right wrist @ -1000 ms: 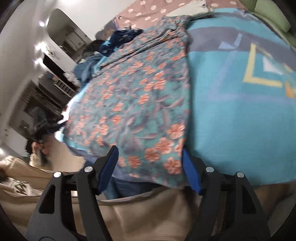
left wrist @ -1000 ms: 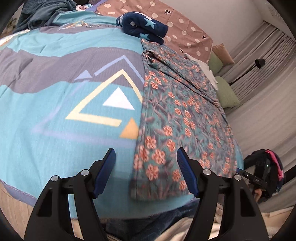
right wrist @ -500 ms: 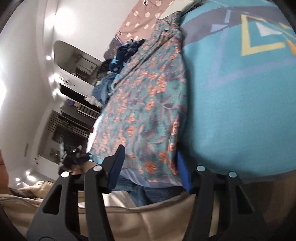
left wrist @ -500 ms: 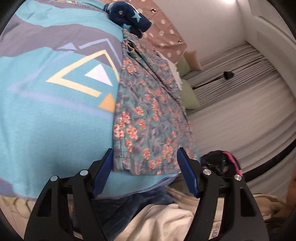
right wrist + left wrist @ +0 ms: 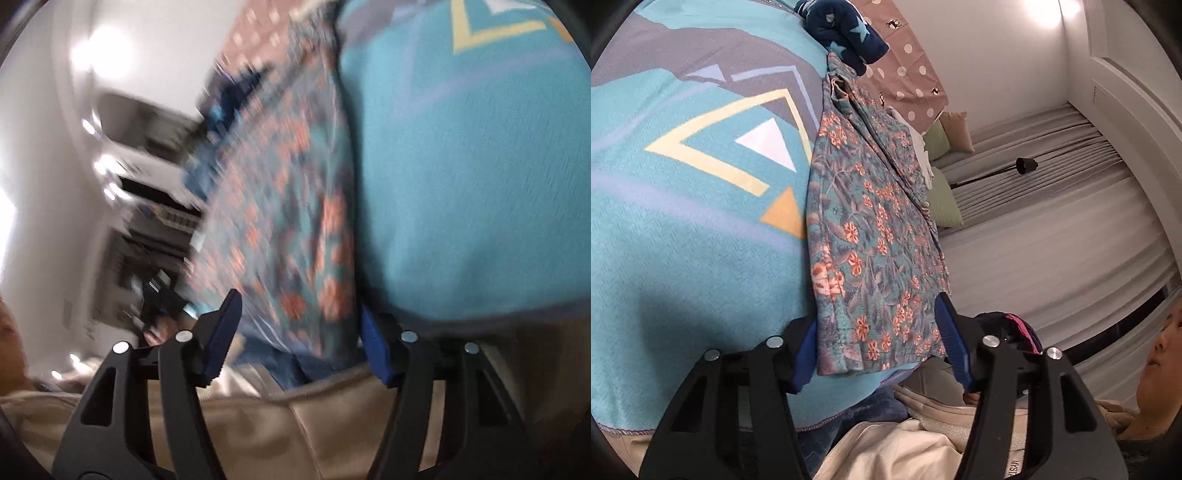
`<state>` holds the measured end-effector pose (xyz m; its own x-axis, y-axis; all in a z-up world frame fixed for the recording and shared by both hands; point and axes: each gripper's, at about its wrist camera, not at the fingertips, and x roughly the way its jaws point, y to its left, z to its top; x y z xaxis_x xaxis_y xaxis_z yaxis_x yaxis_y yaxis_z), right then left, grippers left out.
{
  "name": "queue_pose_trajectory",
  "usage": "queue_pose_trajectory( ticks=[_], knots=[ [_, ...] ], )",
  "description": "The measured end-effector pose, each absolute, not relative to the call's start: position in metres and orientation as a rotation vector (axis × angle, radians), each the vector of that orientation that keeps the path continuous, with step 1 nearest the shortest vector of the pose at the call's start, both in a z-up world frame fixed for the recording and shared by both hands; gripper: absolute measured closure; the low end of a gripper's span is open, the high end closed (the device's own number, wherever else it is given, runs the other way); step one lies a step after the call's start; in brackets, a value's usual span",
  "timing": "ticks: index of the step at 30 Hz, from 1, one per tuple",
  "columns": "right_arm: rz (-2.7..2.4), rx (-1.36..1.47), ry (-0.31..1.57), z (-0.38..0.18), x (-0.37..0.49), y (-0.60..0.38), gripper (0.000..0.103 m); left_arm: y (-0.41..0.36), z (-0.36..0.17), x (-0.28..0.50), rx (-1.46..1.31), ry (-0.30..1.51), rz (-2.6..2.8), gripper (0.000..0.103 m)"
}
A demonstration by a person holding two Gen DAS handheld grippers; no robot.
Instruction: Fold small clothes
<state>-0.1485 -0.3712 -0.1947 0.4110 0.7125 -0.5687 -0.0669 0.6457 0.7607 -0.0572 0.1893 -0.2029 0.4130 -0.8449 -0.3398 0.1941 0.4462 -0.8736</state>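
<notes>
garment: floral garment [image 5: 875,236] is lying flat on the teal geometric blanket [image 5: 683,229] on the bed, along the blanket's right side in the left view; its near hem is sitting at the bed edge.
long axis: it is running away from both cameras, near hem at the bed edge and far end reaching toward the navy star-print cloth [image 5: 846,33].
left hand-held gripper: [image 5: 879,347] jaws are standing wide apart, straddling the near hem; left pad is sitting at the hem's left corner, right pad at its right edge. Nothing pinched.
right hand-held gripper: [image 5: 299,339] jaws are also spread, framing the near end of the floral garment [image 5: 288,221]. View is motion-blurred, so I cannot tell whether a pad is touching the cloth.
nearer: judging by framing, both are sitting at the same hem and neither is clearly ahead; the left view is the sharper read.
next move (judgement): closing on the near hem corners, then carrying them along the long axis toward the far end.
writing: partial white lettering "MYST" on the left hand-held gripper's body, cut off. No garment label readable.
</notes>
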Motion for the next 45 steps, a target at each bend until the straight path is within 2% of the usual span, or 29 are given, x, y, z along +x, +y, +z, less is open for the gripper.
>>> queue_pose_trajectory(
  ticks=[3,5,6,8,10,12,14,20,25,33,41,45],
  knots=[
    [0.546,0.701,1.053,-0.192,-0.142,-0.358,0.038,0.188,-0.204,-0.058,-0.860,0.899,-0.761,0.052],
    [0.543,0.731,1.052,-0.193,-0.139,-0.360,0.038,0.190,-0.206,-0.057,-0.883,0.901,-0.760,0.061],
    [0.546,0.765,1.044,-0.194,-0.140,-0.365,0.040,0.192,-0.208,-0.056,-0.892,0.905,-0.757,0.065],
    [0.537,0.821,1.009,-0.192,-0.143,-0.376,0.052,0.195,-0.213,-0.054,-0.898,0.929,-0.722,0.082],
    [0.524,0.859,0.960,-0.186,-0.153,-0.390,0.057,0.196,-0.218,-0.054,-0.923,0.924,-0.709,0.087],
    [0.544,0.892,0.924,-0.183,-0.159,-0.396,0.067,0.196,-0.219,-0.056,-0.941,0.910,-0.711,0.088],
    [0.545,0.911,0.925,-0.183,-0.159,-0.397,0.083,0.196,-0.218,-0.059,-0.952,0.893,-0.714,0.090],
    [0.488,0.893,0.991,-0.202,-0.149,-0.390,0.097,0.196,-0.215,-0.062,-0.977,0.887,-0.720,0.090],
    [0.476,0.846,0.917,-0.180,-0.157,-0.392,0.098,0.200,-0.206,-0.067,-0.993,0.852,-0.703,0.095],
    [0.503,0.831,0.745,-0.124,-0.146,-0.405,0.098,0.202,-0.166,-0.063,-0.959,0.745,-0.714,0.096],
    [0.545,0.794,0.639,-0.073,-0.083,-0.405,0.098,0.208,-0.130,-0.030,-0.978,0.670,-0.722,0.096],
    [0.572,0.773,0.624,-0.044,-0.032,-0.406,0.098,0.200,-0.095,0.003,-0.868,0.629,-0.751,0.096]
  ],
)
